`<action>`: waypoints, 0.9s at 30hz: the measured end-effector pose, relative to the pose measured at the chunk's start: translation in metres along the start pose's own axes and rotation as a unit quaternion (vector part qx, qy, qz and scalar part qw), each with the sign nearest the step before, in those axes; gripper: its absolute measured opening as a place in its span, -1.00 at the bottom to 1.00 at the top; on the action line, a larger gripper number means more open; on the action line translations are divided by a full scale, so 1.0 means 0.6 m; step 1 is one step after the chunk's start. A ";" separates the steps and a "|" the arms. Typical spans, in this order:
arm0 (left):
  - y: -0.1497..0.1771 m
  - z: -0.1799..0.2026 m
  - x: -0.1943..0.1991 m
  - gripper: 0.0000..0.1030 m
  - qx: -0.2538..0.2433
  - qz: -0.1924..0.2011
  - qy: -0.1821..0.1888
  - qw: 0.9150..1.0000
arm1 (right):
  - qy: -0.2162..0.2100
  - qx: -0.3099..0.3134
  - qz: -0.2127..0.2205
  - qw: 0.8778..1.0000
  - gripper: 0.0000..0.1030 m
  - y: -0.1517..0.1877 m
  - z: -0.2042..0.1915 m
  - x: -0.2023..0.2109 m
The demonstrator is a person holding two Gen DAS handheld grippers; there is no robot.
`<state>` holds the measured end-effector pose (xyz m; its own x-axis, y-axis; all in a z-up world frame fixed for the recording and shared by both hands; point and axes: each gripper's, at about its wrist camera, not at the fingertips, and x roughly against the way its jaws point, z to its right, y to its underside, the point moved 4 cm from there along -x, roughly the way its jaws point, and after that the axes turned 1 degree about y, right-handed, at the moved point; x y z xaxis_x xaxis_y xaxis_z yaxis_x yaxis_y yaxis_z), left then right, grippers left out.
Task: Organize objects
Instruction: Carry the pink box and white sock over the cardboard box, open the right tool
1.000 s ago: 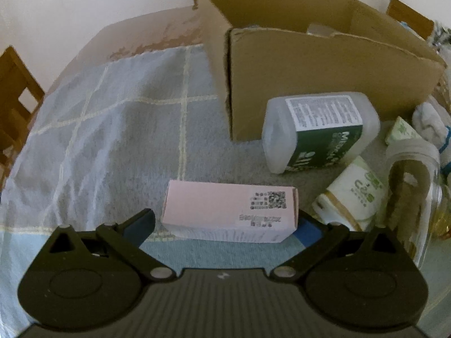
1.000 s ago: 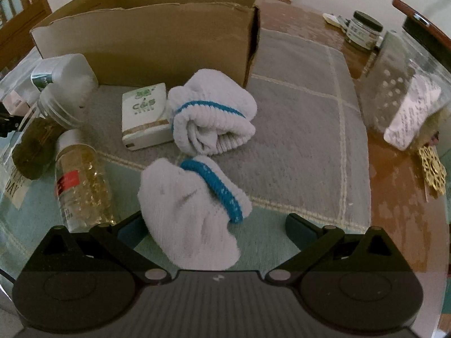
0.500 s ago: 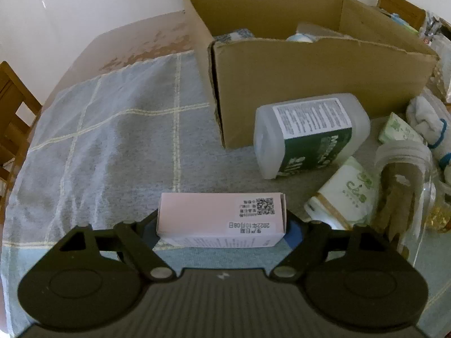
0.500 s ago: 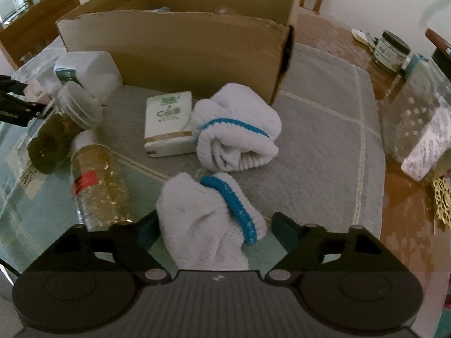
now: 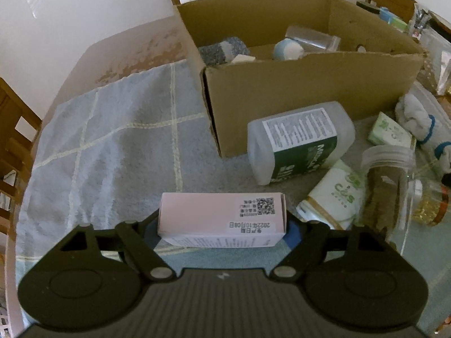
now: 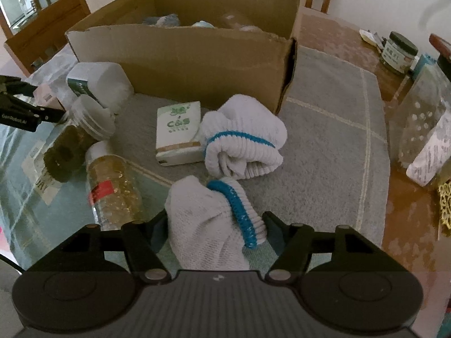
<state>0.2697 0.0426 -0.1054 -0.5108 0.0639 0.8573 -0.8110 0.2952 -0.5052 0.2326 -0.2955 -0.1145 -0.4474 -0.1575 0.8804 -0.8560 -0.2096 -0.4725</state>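
My left gripper (image 5: 222, 225) is shut on a pink carton (image 5: 222, 217) with a QR label, held above the grey cloth. The open cardboard box (image 5: 310, 84) stands ahead of it and holds a grey sock roll and other items. My right gripper (image 6: 215, 225) is shut on a white sock with a blue band (image 6: 214, 219), held above the cloth. A second rolled white sock (image 6: 242, 138) lies just ahead, in front of the cardboard box (image 6: 197, 64).
A white bottle with a green label (image 5: 298, 140), tissue packs (image 5: 335, 194), a clear jar (image 5: 386, 186) and a gold-filled bottle (image 6: 112, 186) lie before the box. Jars and a clear bag (image 6: 422, 124) stand on the table's right. Wooden chairs surround the table.
Both grippers closed on their objects, the left on the pink carton and the right on the sock, and both have risen, so the box's inside now shows.
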 end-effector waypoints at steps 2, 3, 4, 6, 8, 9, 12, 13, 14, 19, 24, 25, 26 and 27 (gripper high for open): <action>0.000 0.000 0.014 0.58 -0.006 -0.003 0.003 1.000 | 0.000 0.008 -0.001 1.000 0.42 -0.007 -0.003 0.007; -0.001 0.000 0.020 0.58 -0.008 -0.004 0.006 1.000 | -0.003 0.013 -0.001 1.000 0.42 -0.010 -0.004 0.014; -0.004 -0.001 0.024 0.58 -0.012 -0.005 0.008 1.000 | -0.005 0.016 0.000 1.000 0.42 -0.014 -0.004 0.020; -0.012 -0.003 0.037 0.58 -0.020 -0.008 0.012 1.000 | -0.008 0.025 0.001 1.000 0.42 -0.022 -0.007 0.034; -0.020 -0.002 0.052 0.58 -0.029 -0.011 0.017 0.999 | -0.010 0.036 0.004 0.999 0.42 -0.032 -0.010 0.050; -0.024 -0.001 0.060 0.58 -0.033 -0.012 0.021 0.999 | -0.013 0.041 0.007 0.999 0.42 -0.038 -0.013 0.058; -0.037 0.006 0.084 0.58 -0.046 -0.011 0.032 0.998 | -0.021 0.053 0.013 0.998 0.42 -0.057 -0.019 0.081; -0.043 0.010 0.093 0.58 -0.052 -0.008 0.036 0.998 | -0.024 0.057 0.015 0.998 0.42 -0.064 -0.021 0.087; -0.049 0.014 0.100 0.58 -0.057 -0.007 0.038 0.998 | -0.027 0.060 0.017 0.998 0.42 -0.071 -0.023 0.094; -0.087 0.033 0.123 0.58 -0.075 0.007 0.046 0.996 | -0.043 0.073 0.032 0.996 0.42 -0.114 -0.035 0.120; -0.137 0.050 0.141 0.58 -0.089 0.030 0.068 0.993 | -0.055 0.093 0.058 0.992 0.42 -0.162 -0.048 0.142; -0.148 0.052 0.141 0.58 -0.090 0.034 0.069 0.993 | -0.056 0.097 0.063 0.992 0.42 -0.171 -0.051 0.144; -0.158 0.054 0.142 0.58 -0.092 0.038 0.069 0.993 | -0.057 0.101 0.067 0.991 0.42 -0.181 -0.053 0.146; -0.168 0.055 0.141 0.58 -0.093 0.043 0.070 0.992 | -0.057 0.105 0.071 0.990 0.42 -0.191 -0.055 0.147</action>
<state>0.2990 -0.0134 0.0149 -0.5207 0.2241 0.8238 -0.6931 0.4525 -0.5612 0.2828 -0.2535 0.0184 -0.5175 -0.3053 0.7994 -0.7083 -0.3713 -0.6004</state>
